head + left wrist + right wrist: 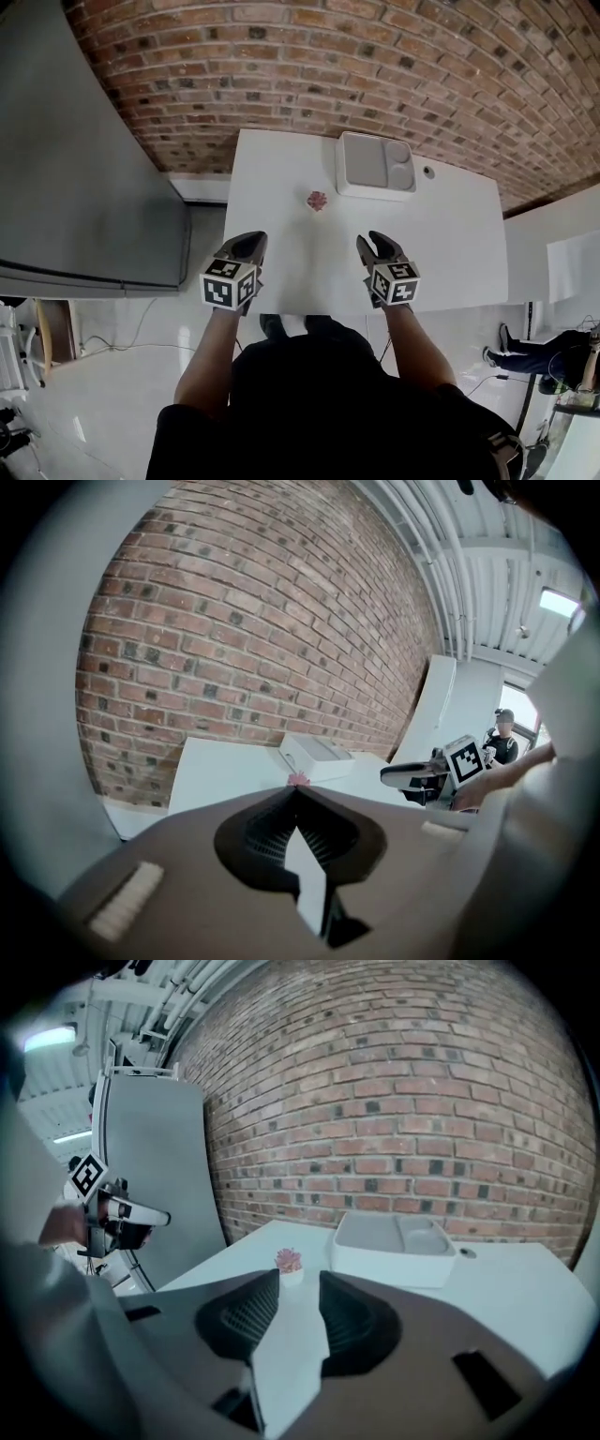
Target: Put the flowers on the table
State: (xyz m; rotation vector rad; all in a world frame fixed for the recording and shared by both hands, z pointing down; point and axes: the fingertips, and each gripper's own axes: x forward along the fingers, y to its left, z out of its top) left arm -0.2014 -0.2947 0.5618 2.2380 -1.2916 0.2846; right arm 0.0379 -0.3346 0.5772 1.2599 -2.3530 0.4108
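Head view: flowers [317, 199] in a pot [292, 1278] near the tray [367, 161]; left tongs [247, 242] closed, right tongs [373, 242] narrowly parted.

So from up top: a white table [450, 244] sits against the brick wall [281, 66], with a tiny pot of pink flowers [317, 200] standing on its own towards the far left. There's a white tray [375, 164] at the far edge, just right of the flowers. The left gripper [248, 242] and right gripper [375, 246] are both over the near edge, apart from the flowers. A big grey panel [75, 141] stands off to the left.
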